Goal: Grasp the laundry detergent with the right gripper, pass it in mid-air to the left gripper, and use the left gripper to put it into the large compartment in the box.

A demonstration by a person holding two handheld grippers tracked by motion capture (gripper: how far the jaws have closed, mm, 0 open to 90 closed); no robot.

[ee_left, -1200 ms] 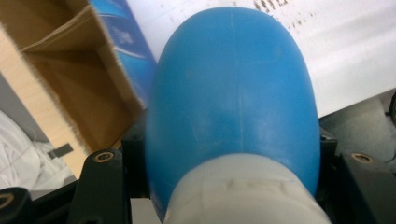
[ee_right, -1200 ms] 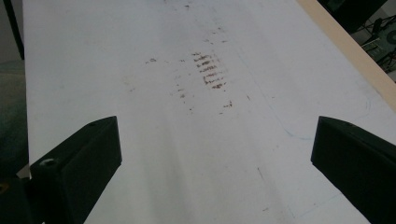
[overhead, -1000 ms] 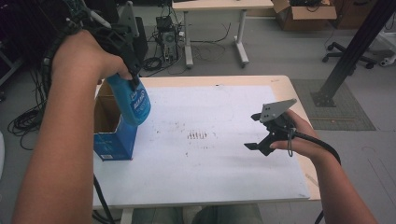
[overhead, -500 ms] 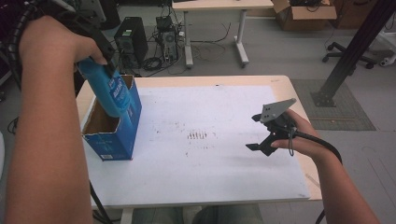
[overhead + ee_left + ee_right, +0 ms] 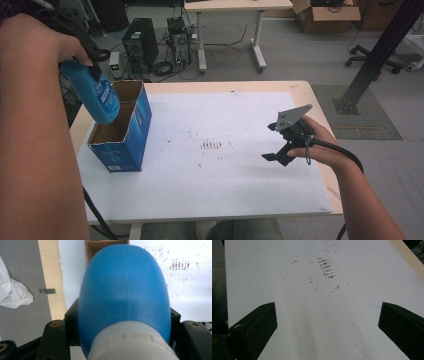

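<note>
A blue plastic bottle (image 5: 98, 98) with a white cap end hangs tilted over the open top of a blue cardboard box (image 5: 125, 137) at the table's left edge. My left gripper (image 5: 82, 60) is shut on the bottle's neck, mostly hidden under the hand. In the left gripper view the bottle (image 5: 125, 290) bulges between the black jaws of the left gripper (image 5: 123, 320), and the box's open top (image 5: 93, 246) peeks out beyond it. My right gripper (image 5: 268, 142) hovers open over the white sheet (image 5: 225, 180) on the right. Nothing lies between the right gripper's (image 5: 328, 315) jaws.
Brown smudge marks (image 5: 212, 145) sit mid-sheet, also ahead of the right jaws (image 5: 327, 267). The wooden table edge (image 5: 220, 86) borders the sheet. Beyond it stand a computer tower (image 5: 137, 42), a desk's legs (image 5: 202, 45) and a black post (image 5: 380, 55).
My left hand has carried the blue bottle leftward and a little up, from the box's right side to above its open top. The right gripper has stayed put.
</note>
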